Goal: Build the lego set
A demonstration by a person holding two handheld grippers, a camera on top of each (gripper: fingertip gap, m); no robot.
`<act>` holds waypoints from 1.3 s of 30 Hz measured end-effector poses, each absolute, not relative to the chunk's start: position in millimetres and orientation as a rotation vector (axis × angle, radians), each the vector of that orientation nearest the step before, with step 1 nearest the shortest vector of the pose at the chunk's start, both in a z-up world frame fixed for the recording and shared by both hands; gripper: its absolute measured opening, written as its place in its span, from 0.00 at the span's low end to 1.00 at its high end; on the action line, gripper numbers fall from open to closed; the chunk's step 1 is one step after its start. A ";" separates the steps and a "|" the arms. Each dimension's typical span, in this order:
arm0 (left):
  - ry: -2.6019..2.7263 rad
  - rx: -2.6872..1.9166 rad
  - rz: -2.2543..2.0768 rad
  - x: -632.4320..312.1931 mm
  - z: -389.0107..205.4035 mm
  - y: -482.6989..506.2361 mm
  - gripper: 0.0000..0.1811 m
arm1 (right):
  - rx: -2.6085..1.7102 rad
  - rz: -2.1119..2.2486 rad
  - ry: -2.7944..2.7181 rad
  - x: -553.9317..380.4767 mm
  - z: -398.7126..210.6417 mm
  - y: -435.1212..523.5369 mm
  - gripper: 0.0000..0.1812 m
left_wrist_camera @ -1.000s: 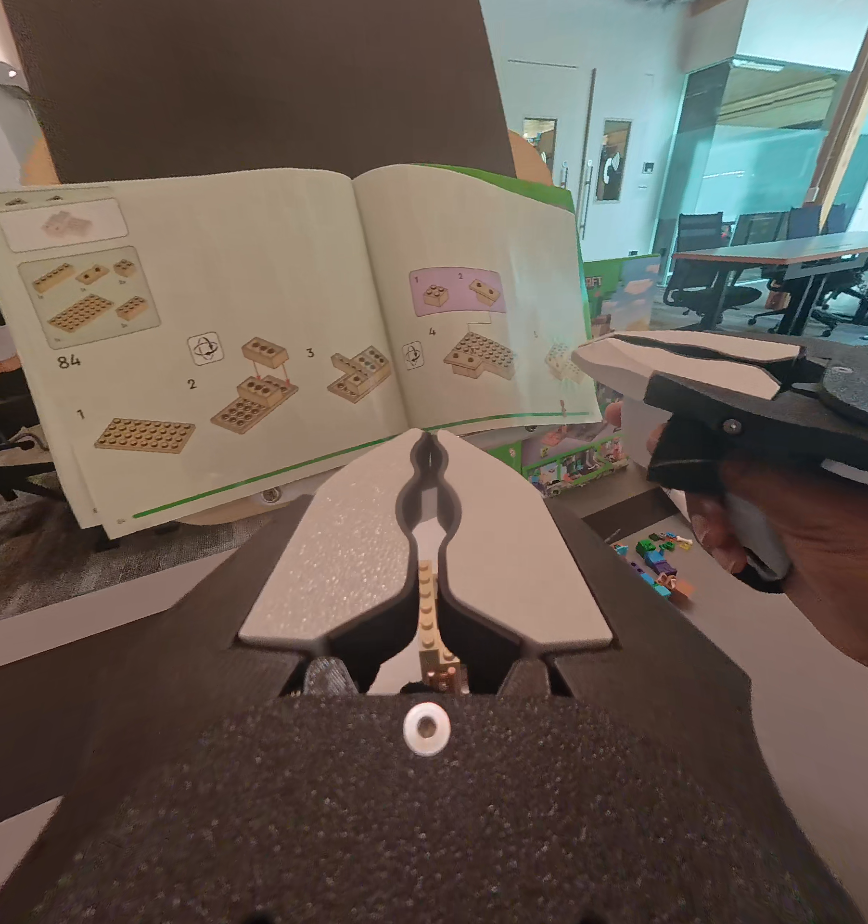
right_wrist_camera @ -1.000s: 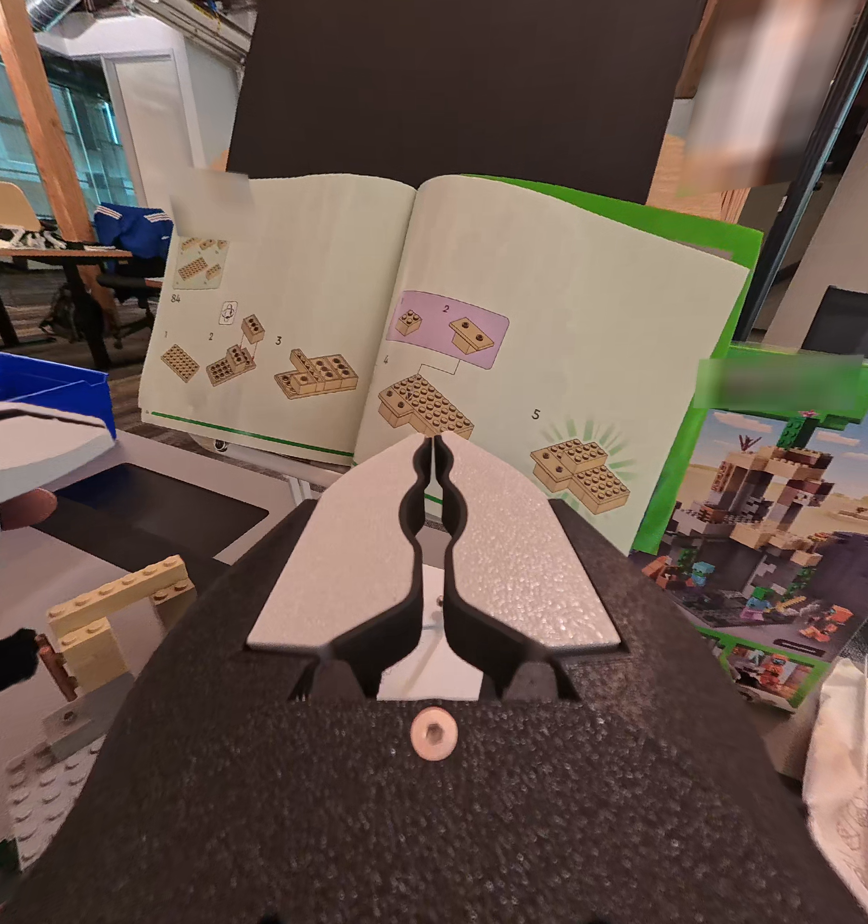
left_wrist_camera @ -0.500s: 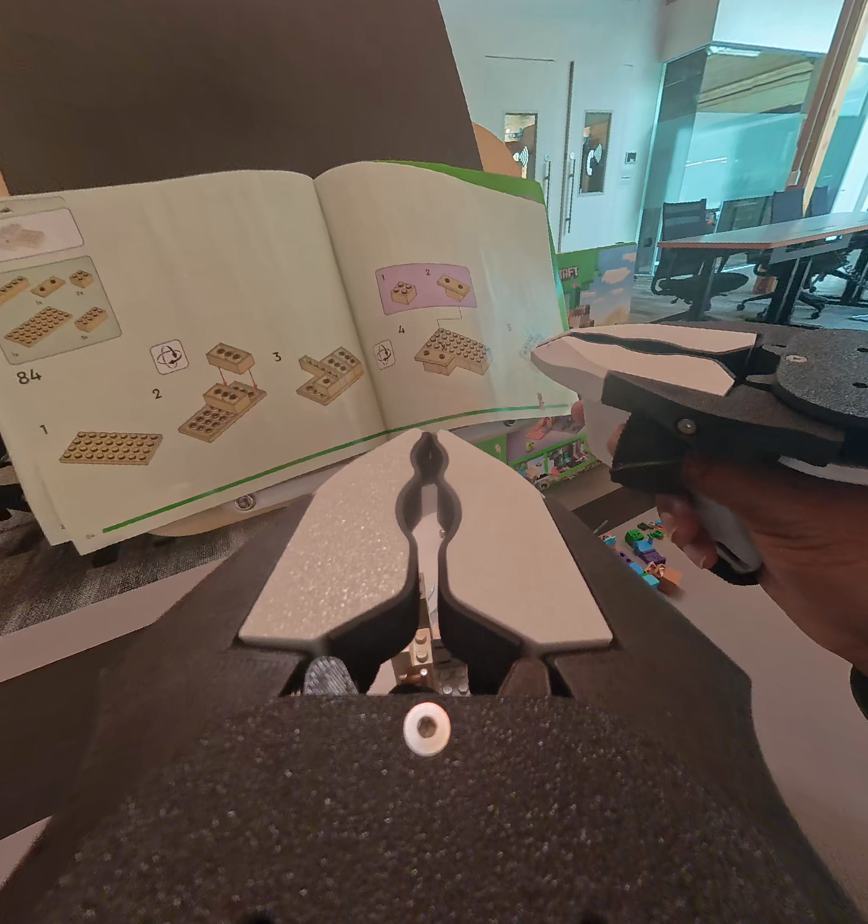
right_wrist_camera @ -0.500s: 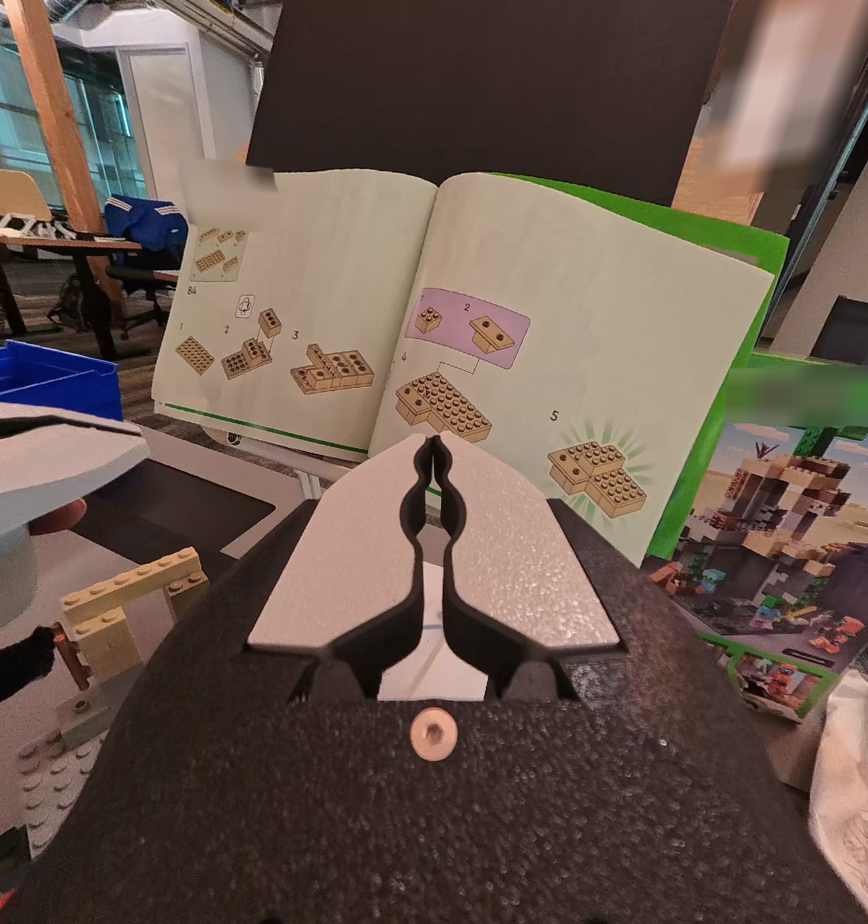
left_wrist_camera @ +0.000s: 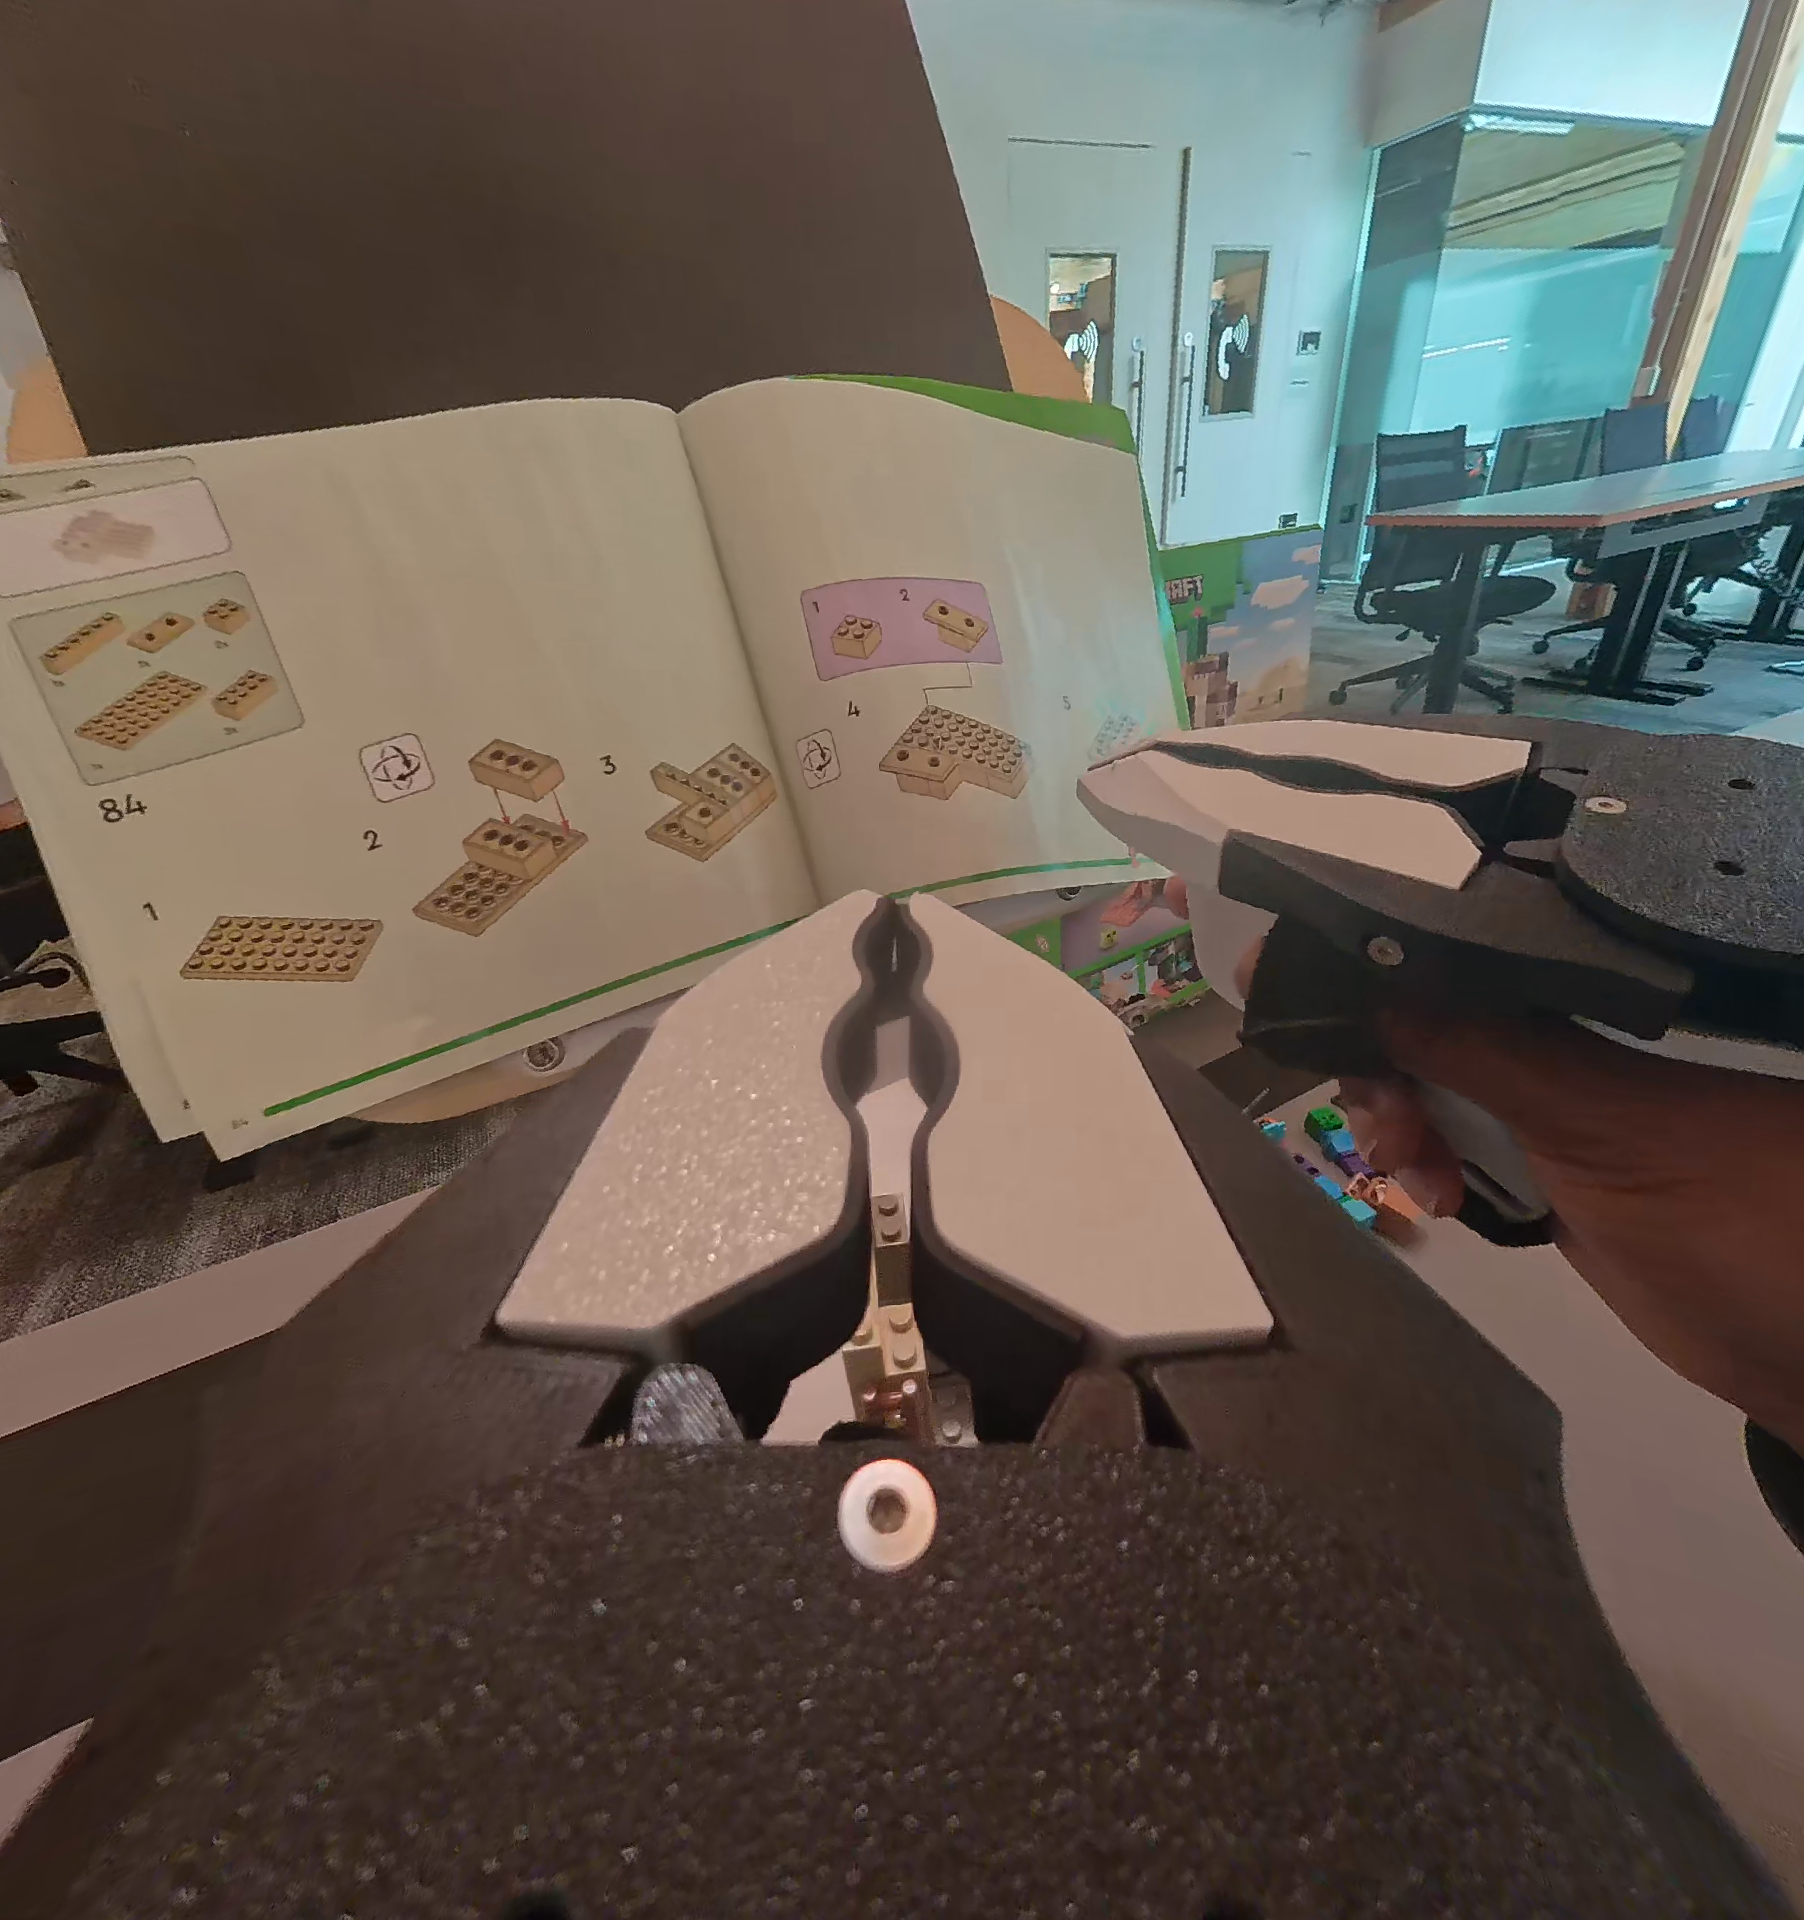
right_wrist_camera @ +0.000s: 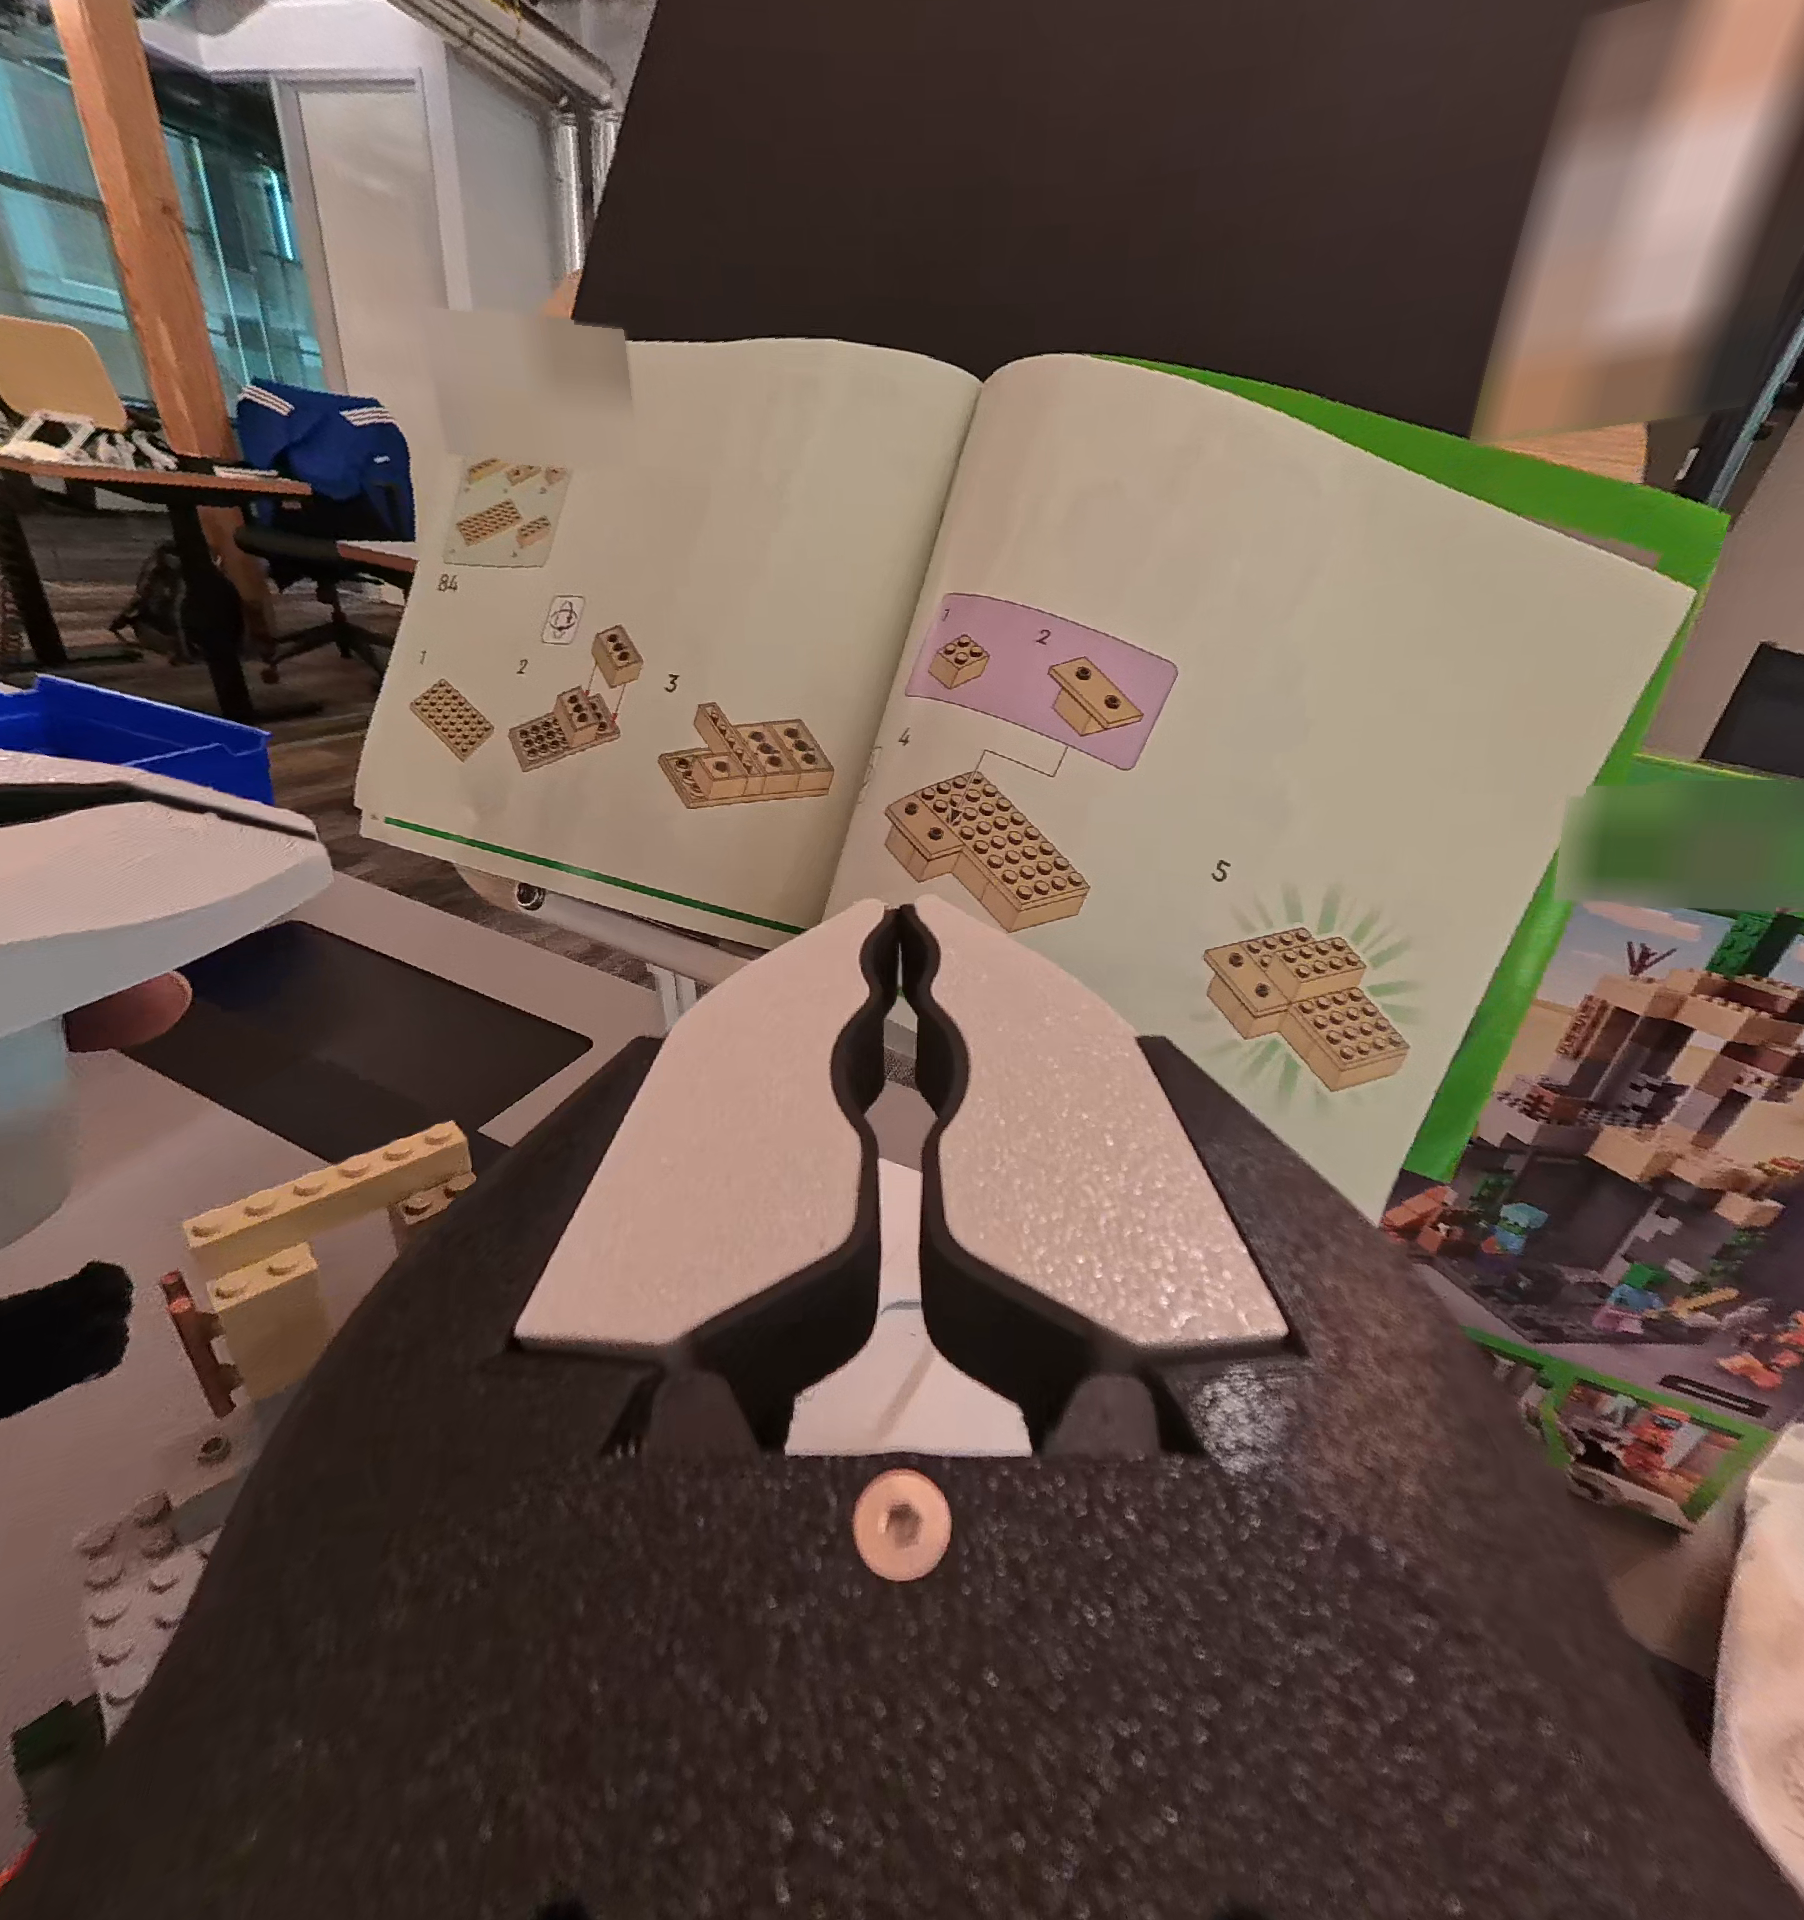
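Both grippers are raised toward the booklet (right_wrist_camera: 981, 623), empty: left gripper (left_wrist_camera: 890, 920) and right gripper (right_wrist_camera: 900, 920) each pressed together. Tan build (right_wrist_camera: 306, 1257) sits on the bench (right_wrist_camera: 46, 1455) beneath the left one. Light, rigid, studs pop off easily; I'd grip the lower block, not the beam.

Open booklet (right_wrist_camera: 981, 644) stands propped at back of table (right_wrist_camera: 524, 1049). Set's box (right_wrist_camera: 1646, 1174) stands just right of it. Part-built model (right_wrist_camera: 295, 1257) sits on table, left foreground, under left claw (right_wrist_camera: 285, 842). Bin (right_wrist_camera: 119, 732) far left, behind. Loose bricks (left_wrist_camera: 1334, 1164) lie below right claw (left_wrist_camera: 1095, 795).
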State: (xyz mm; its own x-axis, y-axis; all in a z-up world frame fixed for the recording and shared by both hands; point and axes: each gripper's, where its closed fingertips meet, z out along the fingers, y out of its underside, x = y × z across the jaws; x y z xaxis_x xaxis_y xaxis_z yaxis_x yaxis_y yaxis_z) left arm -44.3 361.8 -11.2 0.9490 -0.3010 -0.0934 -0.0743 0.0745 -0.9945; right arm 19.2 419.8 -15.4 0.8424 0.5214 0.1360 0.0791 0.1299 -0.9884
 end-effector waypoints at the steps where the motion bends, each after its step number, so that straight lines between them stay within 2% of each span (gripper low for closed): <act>1: 0.305 -1.494 -0.175 -44.8 -11.4 362.0 0.00 | -1.422 0.341 -0.521 18.8 -16.1 419.9 0.00; 39: 0.352 -1.502 -0.175 -31.5 -19.1 362.9 0.00 | -1.484 0.243 -0.416 36.7 -20.1 431.2 0.01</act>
